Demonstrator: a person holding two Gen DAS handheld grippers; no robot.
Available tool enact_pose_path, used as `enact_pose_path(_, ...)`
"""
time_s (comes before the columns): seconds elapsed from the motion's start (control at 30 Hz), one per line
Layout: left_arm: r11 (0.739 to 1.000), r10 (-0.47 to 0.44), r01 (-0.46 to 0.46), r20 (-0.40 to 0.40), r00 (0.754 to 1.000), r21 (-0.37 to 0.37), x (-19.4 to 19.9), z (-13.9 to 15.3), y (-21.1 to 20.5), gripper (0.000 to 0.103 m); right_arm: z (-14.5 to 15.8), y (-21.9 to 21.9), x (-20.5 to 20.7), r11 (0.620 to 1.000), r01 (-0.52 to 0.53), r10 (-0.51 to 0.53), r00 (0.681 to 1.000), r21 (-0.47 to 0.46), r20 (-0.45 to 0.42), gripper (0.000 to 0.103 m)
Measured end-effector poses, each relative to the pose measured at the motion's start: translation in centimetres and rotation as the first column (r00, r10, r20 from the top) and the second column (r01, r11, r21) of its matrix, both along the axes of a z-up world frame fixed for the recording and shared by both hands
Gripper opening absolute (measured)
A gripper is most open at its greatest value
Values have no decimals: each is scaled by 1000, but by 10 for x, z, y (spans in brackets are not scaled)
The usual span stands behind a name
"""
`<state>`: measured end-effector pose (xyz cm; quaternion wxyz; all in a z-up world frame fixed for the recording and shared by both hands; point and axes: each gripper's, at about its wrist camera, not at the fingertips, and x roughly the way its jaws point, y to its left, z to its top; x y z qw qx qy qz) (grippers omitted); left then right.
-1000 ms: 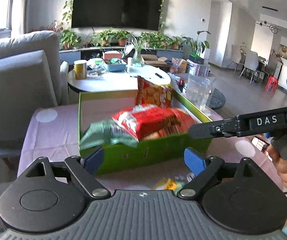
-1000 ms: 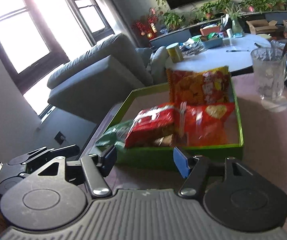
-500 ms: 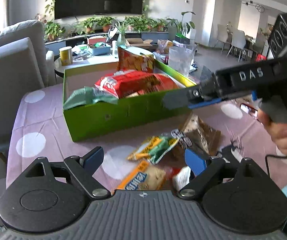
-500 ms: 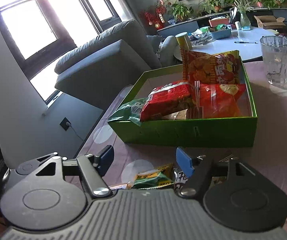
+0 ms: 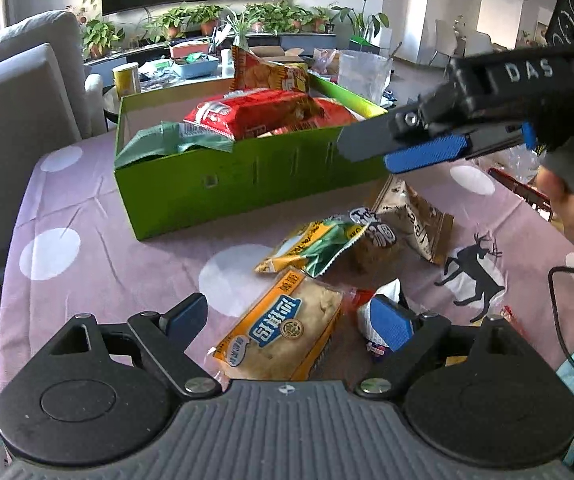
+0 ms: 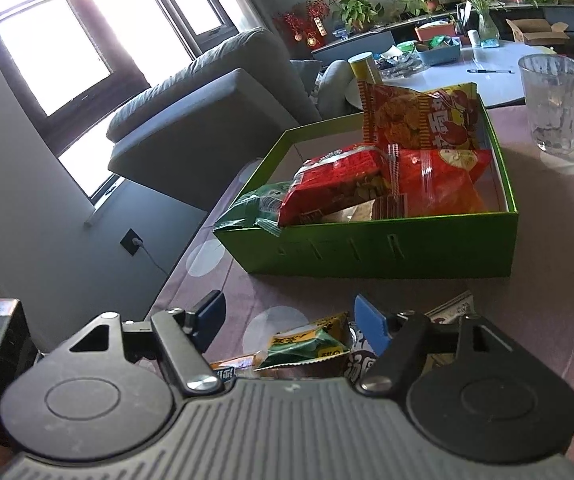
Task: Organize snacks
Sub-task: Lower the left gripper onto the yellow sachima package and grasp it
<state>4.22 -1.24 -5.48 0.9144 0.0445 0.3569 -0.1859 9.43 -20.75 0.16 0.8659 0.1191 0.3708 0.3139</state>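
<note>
Snacks in two groups: several packets inside the green box (image 5: 247,178), the rest loose on the surface (image 5: 127,248) in front of it. Inside the box, a red packet (image 5: 255,114) on top, a green packet (image 5: 171,142) drooping over the near left corner, an orange chip bag (image 5: 267,74) upright against the far wall. Same contents in the right wrist view: box (image 6: 387,250), red packet (image 6: 339,182), chip bag (image 6: 419,120).

Loose on the pink dotted cloth: a yellow-orange pastry packet (image 5: 283,330) nearest, a green-and-yellow packet (image 5: 315,246) beyond it, a brown-and-white packet (image 5: 415,212) close to the box's front wall, a white wrapper (image 5: 383,300) partly hidden behind a blue pad.

Left hand-held gripper (image 5: 287,320) released, jaws spread wide, poised above the pastry packet, holding nothing. Right hand-held gripper (image 6: 291,316) likewise spread and empty, over the green-and-yellow packet (image 6: 307,346); seen from the left wrist (image 5: 407,148), level with the box's right front corner.

Compared with half a second ago: both cameras pulled farther back from the box, more of the loose packets now in view, right hand-held gripper larger and higher in the left view. Box contents unchanged.

Glass mug (image 6: 555,104) on the surface right of the box.
</note>
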Motion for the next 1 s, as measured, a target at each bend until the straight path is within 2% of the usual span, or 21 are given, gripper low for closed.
enact_pose_path(0.47, 1000, 22, -21, -38, 999, 10, 10, -13, 3, 85, -7, -2, 8, 1000, 14, -15, 999, -4, -35, 66)
enact_pose_path(0.53, 1000, 21, -20, -43, 999, 11, 10, -14, 3, 81, -8, -1, 8, 1000, 13, -14, 999, -5, -36, 66)
enact_pose_path(0.63, 1000, 10, -11, -56, 998, -11, 10, -16, 4, 65, -8, -1, 7, 1000, 11, -12, 999, -9, -39, 66)
enact_pose_path(0.77, 999, 33, -33, -37, 999, -7, 7, -13, 6, 56, -10, 1, 6, 1000, 6, -6, 999, -15, -41, 66)
enact_pose_path(0.83, 998, 61, -61, -27, 998, -15, 7, -10, 10, 43, -10, 1, 5, 1000, 4, -4, 999, -17, -42, 66)
enact_pose_path(1.0, 991, 119, -121, -38, 992, -63, 10, -6, 25, 41, -12, 2, 5, 1000, 1, -2, 999, -14, -45, 66)
